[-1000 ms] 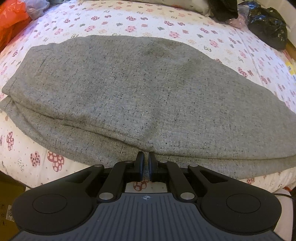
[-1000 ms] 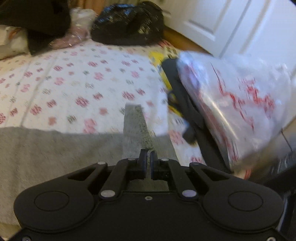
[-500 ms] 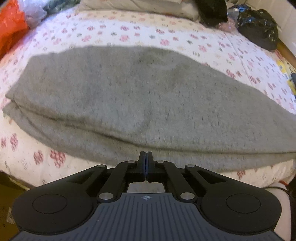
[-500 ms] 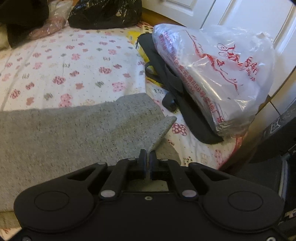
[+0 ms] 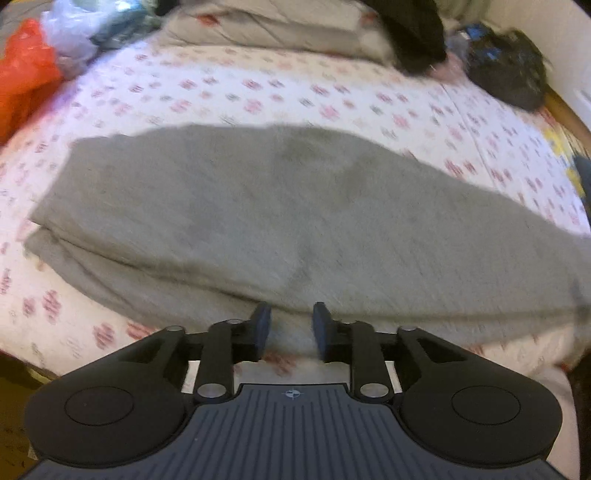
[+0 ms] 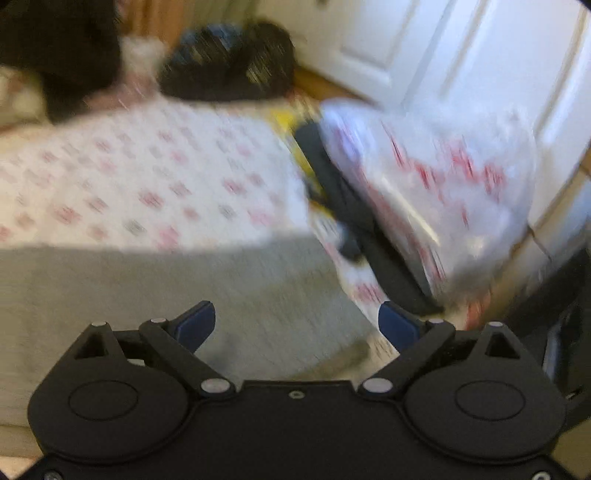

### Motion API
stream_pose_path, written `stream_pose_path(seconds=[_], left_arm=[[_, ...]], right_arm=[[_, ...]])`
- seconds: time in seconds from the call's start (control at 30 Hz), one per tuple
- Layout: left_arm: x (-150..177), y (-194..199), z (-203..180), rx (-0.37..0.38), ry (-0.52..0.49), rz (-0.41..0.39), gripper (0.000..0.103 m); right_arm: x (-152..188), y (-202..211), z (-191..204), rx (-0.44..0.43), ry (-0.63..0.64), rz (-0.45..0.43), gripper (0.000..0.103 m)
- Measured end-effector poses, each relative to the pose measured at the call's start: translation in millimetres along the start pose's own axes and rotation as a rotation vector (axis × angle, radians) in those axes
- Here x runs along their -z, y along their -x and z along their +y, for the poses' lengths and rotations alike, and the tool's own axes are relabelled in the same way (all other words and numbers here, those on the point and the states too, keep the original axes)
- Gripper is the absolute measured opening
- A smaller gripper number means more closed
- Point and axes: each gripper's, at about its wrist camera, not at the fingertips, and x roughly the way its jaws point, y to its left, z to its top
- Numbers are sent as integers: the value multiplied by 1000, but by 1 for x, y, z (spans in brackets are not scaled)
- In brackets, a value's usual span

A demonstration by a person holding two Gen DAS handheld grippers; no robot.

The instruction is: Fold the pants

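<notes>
The grey pants (image 5: 280, 221) lie folded lengthwise across the flowered bed sheet (image 5: 258, 92), one leg on the other. My left gripper (image 5: 290, 326) is open and empty just off the pants' near edge. In the right wrist view the leg end of the pants (image 6: 221, 291) lies flat near the bed's edge. My right gripper (image 6: 297, 321) is wide open and empty above that leg end. Both views are blurred by motion.
An orange bag (image 5: 22, 81) and a pale plastic bag (image 5: 70, 33) sit at the far left. A black bag (image 5: 509, 74) and dark clothes (image 5: 413, 33) lie at the far right. A clear plastic bag with red print (image 6: 432, 192) and a black strap (image 6: 354, 229) lie beside the bed's end.
Both grippers have opened and let go of the pants. The leg end held by the right gripper now lies flat. Both grippers have drawn back a little.
</notes>
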Motion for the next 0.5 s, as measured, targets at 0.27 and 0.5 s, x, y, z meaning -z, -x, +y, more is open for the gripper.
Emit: stream_pose_path(seconds=[0.27,0.5], left_arm=[[-31,-13,81,-91,167,33,28],[-32,-20,119,-121,222,48,29]], right_arm=[[5,102,137,-563,485,-249,84],[68,150,248,-830,909,-336,56]])
